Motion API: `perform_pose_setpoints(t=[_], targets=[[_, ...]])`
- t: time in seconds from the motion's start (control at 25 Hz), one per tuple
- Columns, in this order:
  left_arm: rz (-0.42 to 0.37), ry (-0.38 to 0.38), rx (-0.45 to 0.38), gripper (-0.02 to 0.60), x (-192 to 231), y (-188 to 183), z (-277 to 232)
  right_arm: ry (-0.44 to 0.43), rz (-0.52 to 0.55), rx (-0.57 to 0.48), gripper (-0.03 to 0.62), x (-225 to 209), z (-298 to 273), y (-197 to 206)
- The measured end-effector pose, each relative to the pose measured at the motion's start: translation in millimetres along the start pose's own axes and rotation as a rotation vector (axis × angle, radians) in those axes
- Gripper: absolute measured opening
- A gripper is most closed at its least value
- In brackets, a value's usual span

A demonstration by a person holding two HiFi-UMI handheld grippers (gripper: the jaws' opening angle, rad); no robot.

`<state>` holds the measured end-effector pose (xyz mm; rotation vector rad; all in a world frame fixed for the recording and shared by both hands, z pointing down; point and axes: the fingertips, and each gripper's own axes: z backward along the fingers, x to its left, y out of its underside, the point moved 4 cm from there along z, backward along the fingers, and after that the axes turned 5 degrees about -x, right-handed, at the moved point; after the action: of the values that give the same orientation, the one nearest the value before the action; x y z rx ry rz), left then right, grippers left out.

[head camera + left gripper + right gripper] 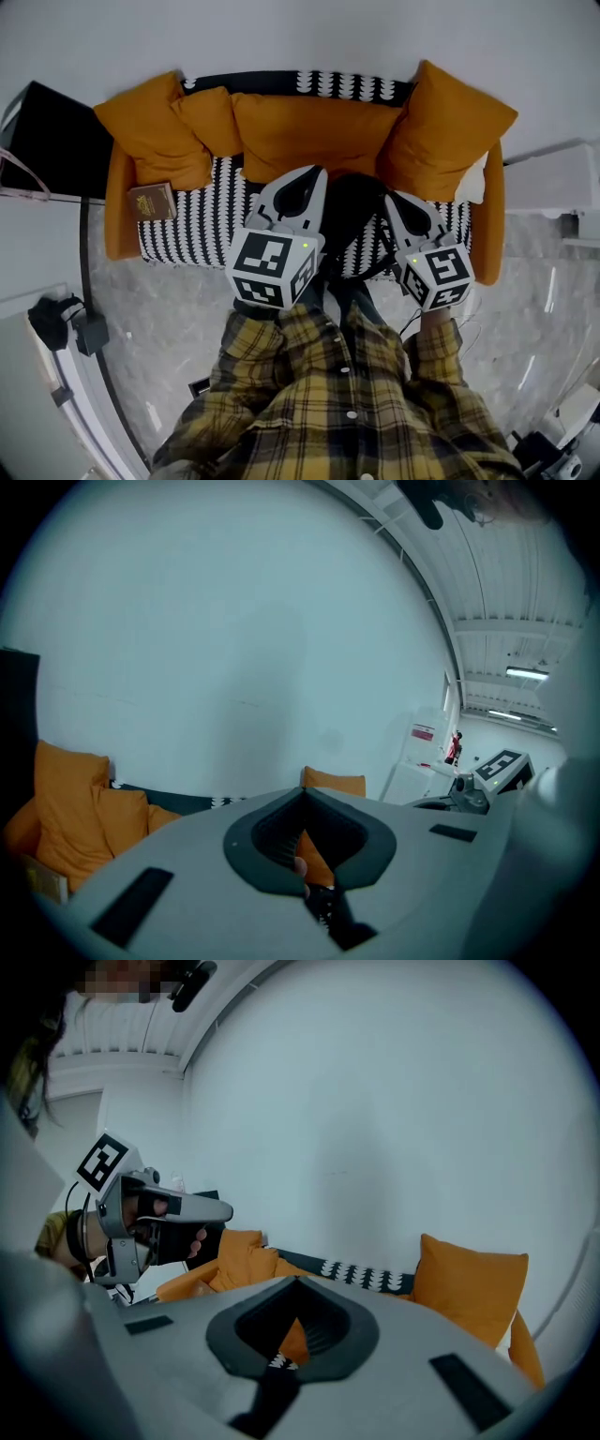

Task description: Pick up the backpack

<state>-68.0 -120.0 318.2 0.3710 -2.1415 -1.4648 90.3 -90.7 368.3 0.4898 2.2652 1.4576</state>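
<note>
A: Backpack point(354, 214)?
B: On sofa point(187, 239), twelve o'clock, looks untouched.
A: Claws?
B: Left claw point(302, 183) and right claw point(398, 202) pressed together, empty, either side of it. Whole pickup remains.

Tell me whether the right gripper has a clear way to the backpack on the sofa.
Probably yes. In the head view the right gripper hangs just beside the black backpack on the sofa, with nothing between them. Its jaws are shut, so they would need to open first.
</note>
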Motion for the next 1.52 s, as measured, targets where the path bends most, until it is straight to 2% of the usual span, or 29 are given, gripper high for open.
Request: perform_pose_setpoints(t=[0.4,0.6,0.92,1.32,1.52], targets=[[0.011,-0.041,0.132,0.018,13,68,-8,-0.007,0.036,0.131,0.015,-7,-19,47],[0.043,-0.052,0.18,0.018,22,105,-12,-0.021,0.062,0.198,0.015,-9,-33,81],[0.043,-0.065,0.275,0.018,32,167,-12,-0.044,0.104,0.288,0.015,-7,-46,131],[0.103,-0.077,0.333,0.018,42,231,-15,-0.082,0.104,0.364,0.015,-8,-69,190],[0.153,-0.094,0.362,0.018,49,268,-19,-0.074,0.097,0.389,0.015,-19,-84,218]])
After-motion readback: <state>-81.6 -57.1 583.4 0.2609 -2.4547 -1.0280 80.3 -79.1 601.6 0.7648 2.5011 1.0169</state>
